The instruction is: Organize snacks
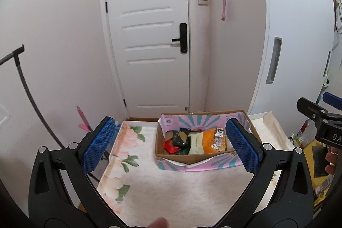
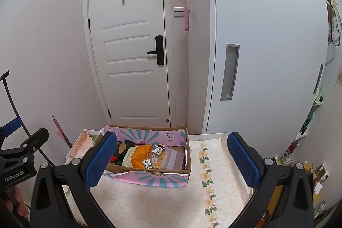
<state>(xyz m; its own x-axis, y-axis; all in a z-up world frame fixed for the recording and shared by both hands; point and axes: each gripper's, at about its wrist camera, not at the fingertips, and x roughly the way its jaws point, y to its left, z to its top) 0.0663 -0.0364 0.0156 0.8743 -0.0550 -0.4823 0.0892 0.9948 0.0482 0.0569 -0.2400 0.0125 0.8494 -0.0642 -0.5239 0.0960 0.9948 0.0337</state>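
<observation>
An open cardboard box (image 1: 160,142) with pink and teal flaps stands at the far end of the table; it also shows in the right wrist view (image 2: 188,155). Inside lie several snack packets: an orange and cream bag (image 1: 201,140), a red pack (image 1: 170,146), dark green packs (image 1: 179,136) and small white sachets (image 1: 220,138). The orange bag (image 2: 139,153) and sachets (image 2: 158,150) show in the right wrist view too. My left gripper (image 1: 171,146) is open and empty, held back above the table. My right gripper (image 2: 171,161) is open and empty, level with the box.
The table (image 1: 171,189) has a pale floral cloth. A white door (image 1: 149,35) and white cabinet (image 2: 267,57) stand behind it. A dark curved tube (image 1: 27,89) is at the left. Cluttered shelves (image 2: 307,121) are at the right.
</observation>
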